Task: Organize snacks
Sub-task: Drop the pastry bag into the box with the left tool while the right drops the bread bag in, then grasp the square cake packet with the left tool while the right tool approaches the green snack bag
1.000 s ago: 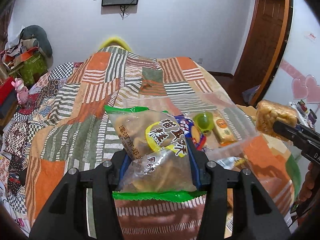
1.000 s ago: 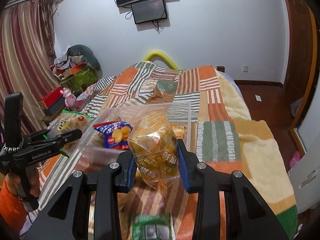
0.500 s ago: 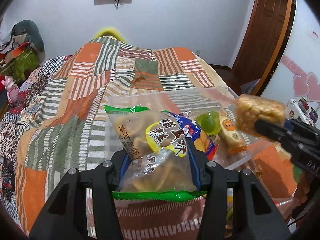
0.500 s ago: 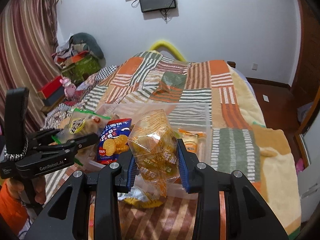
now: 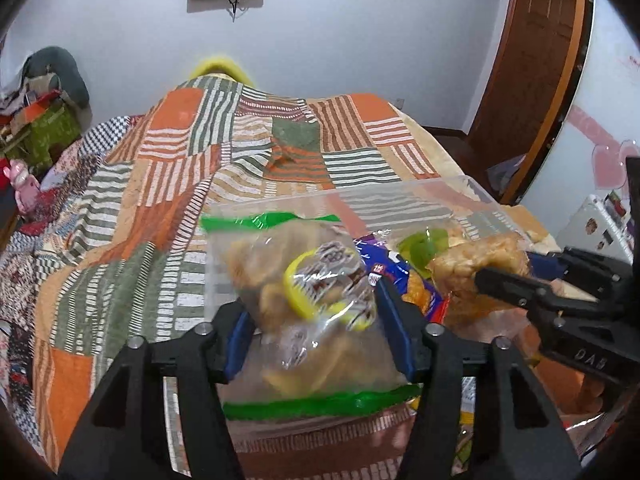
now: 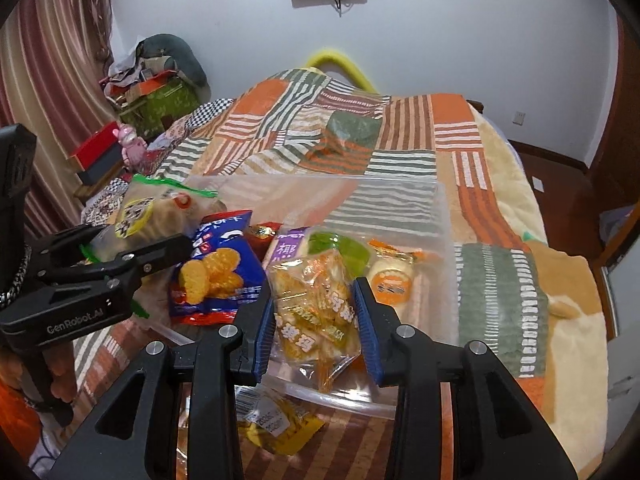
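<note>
My left gripper (image 5: 312,320) is shut on a clear snack bag with green ends (image 5: 304,280) and holds it at the near left rim of a clear plastic bin (image 5: 400,190) on the bed. It also shows in the right wrist view (image 6: 160,208). My right gripper (image 6: 316,312) is shut on a clear bag of orange-wrapped snacks (image 6: 316,300), held over the bin's near edge; the left wrist view shows that bag (image 5: 480,256) too. The bin (image 6: 400,188) holds a blue cracker packet (image 6: 216,268), a green jelly cup (image 6: 340,246) and an orange-labelled pastry (image 6: 390,280).
A patchwork quilt (image 5: 160,200) covers the bed. A yellow snack packet (image 6: 280,424) lies on the quilt below my right gripper. Boxes and clutter (image 6: 156,92) stand at the left wall, a wooden door (image 5: 532,60) at the right.
Both grippers have moved forward and down with their bags, closer to the bin. The right bag now hangs over the bin's near edge, and the left bag is at its left rim.
</note>
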Motion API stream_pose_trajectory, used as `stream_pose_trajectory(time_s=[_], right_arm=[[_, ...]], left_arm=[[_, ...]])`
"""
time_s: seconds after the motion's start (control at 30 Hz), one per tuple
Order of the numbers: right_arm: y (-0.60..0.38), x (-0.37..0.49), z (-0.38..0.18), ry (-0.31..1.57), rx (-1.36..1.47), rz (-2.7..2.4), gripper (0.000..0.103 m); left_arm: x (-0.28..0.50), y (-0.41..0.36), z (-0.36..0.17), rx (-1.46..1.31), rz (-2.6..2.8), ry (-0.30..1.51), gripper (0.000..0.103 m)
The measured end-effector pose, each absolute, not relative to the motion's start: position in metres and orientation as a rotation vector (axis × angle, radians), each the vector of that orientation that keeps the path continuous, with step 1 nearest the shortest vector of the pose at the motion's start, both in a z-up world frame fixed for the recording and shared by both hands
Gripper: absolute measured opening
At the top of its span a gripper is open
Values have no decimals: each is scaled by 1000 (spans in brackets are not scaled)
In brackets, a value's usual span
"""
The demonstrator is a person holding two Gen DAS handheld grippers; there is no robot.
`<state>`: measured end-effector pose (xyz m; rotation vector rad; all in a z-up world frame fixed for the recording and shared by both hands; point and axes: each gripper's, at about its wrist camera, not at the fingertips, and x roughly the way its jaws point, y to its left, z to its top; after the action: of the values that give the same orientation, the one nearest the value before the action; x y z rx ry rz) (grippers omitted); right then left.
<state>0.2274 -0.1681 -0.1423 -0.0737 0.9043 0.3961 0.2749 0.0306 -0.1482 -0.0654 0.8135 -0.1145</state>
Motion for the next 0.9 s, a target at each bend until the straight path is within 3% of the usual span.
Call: stream_pose_trajectory(time_s=[0.17,0.27,0.57,0.9], right_arm=[[-173,220,-132,869,-99,369,58],[-178,213,-123,847,-102,361,63],[-196,185,-102,807,-88,363,67],[-213,140,-109,840,-57,365,71]], left_arm=[[265,26,-140,-29,-131,815,70],[256,26,-131,-30,-136,803,72],[207,26,-101,-3,-138,739,88],[158,18,-104,-31,-163,778,91]])
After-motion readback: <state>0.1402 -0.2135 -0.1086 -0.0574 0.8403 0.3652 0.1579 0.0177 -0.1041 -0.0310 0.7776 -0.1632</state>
